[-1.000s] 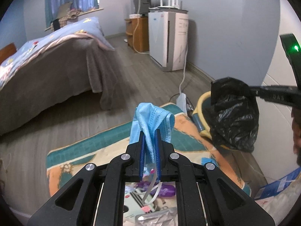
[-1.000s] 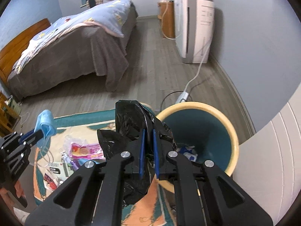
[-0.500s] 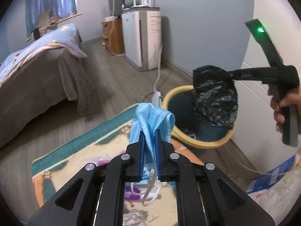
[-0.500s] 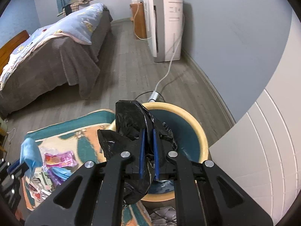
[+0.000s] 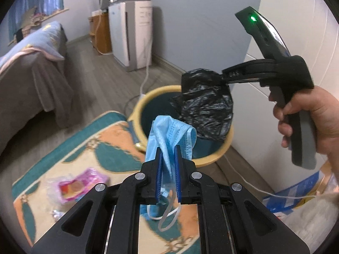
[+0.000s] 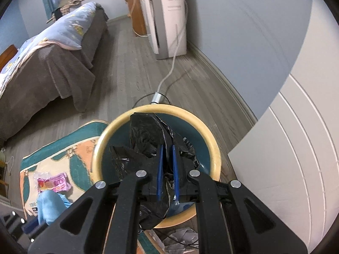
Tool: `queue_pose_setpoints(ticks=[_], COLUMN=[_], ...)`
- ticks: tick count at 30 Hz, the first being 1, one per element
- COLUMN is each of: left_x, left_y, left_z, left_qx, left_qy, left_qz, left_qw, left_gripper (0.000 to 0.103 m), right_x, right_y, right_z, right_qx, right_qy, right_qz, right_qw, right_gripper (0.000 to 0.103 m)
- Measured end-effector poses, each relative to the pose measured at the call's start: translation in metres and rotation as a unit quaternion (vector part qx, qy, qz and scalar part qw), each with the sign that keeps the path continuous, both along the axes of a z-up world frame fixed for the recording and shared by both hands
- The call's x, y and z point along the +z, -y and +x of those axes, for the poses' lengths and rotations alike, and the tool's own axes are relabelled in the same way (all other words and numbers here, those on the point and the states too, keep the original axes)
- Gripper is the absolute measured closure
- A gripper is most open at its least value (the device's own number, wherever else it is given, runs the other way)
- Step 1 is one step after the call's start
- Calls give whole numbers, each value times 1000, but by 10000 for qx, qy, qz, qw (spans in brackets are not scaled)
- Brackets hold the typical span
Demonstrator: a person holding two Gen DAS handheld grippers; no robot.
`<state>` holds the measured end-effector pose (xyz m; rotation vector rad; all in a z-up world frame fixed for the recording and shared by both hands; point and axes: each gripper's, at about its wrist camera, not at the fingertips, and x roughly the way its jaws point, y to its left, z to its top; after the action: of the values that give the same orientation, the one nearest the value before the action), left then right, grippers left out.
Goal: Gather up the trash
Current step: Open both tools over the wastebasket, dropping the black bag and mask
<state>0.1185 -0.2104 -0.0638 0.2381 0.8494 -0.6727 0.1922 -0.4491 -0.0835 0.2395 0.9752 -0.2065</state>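
Note:
My left gripper (image 5: pixel 168 148) is shut on a light blue face mask (image 5: pixel 169 135), whose white ear loops hang below the jaws. It hovers just short of the round bin (image 5: pixel 148 99) with a yellow rim and teal inside. My right gripper (image 6: pixel 167 148) is shut on a crumpled black plastic bag (image 6: pixel 146 133), held directly over the bin (image 6: pixel 203 127). In the left wrist view the black bag (image 5: pixel 207 108) hangs from the right gripper (image 5: pixel 222 77), held by a person's hand (image 5: pixel 313 114). The blue mask (image 6: pixel 48 207) shows at lower left of the right wrist view.
A pink wrapper (image 5: pixel 78 186) lies on the patterned rug (image 5: pixel 110 152), also seen as the wrapper (image 6: pixel 53 184) in the right wrist view. A bed (image 6: pixel 42 63), a white appliance (image 6: pixel 167 17) with its cable, a white cabinet (image 6: pixel 296 148) and crumpled paper (image 6: pixel 182 237) surround the bin.
Both grippers have moved toward the bin. The black bag has gone from beside the bin's left rim to over its middle, and the mask now sits close to the bin's near rim.

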Motion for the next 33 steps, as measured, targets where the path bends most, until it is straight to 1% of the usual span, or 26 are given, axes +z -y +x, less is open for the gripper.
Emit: queue_pose_setpoints(ticks=[6,8,12,16,18,19,20,21,22,23,24,25,26,27,28,29,30,32,33], left_x=[-12,-20,-31,-34,-30,-28,-27,-25,-24,-23,-24,-25,-27,-29,-30,-30,-30,-23,-21], left_y=[38,51,70,82,85,85,86,85,83,81,79,79,77,76,74,71,69,60,54], left_z=[11,19,39,59,67,69,72,73,76,77,78,78,78,78,77,74,73,62,58], left_qx=[-324,-397,-349,-168,-78,-48,12,87,180,236,278,303,335,345,341,341,349,381,401], left_qy=[22,-47,-193,-114,27,88,176,250,299,307,305,301,305,311,310,315,329,373,371], left_qz=[265,329,435,444,391,385,397,412,400,348,332,351,395,418,440,467,490,453,418], left_qw=[9991,9987,9983,9988,9992,9992,9991,9988,9986,9986,9986,9985,9982,9980,9980,9978,9976,9976,9976], left_gripper=[92,92,92,90,85,80,68,60,45,37,34,27,24,24,23,19,18,16,15], right_x=[-17,-20,-22,-25,-23,-21,-20,-19,-19,-19,-19,-20,-20,-19,-19,-18,-16,-12,-10], right_y=[17,20,21,22,22,23,23,24,24,23,23,22,22,21,20,20,19,16,14], right_z=[-1,0,1,1,1,1,1,0,0,1,2,2,3,3,4,4,4,5,5], right_qx=[-270,-359,-424,-435,-431,-428,-434,-439,-442,-442,-434,-424,-426,-429,-430,-419,-404,-382,-382], right_qy=[-193,-237,-259,-240,-150,-93,-68,-52,-38,-44,-54,-66,-75,-73,-62,-47,-23,29,46], right_qz=[158,134,177,334,462,548,572,582,586,588,599,614,616,619,617,609,579,443,392], right_qw=[9993,9990,9986,9982,9979,9975,9974,9973,9973,9973,9972,9972,9972,9971,9971,9973,9975,9983,9985], right_gripper=[95,95,95,95,93,93,90,89,85,78,74,68,62,59,52,43,38,22,19])
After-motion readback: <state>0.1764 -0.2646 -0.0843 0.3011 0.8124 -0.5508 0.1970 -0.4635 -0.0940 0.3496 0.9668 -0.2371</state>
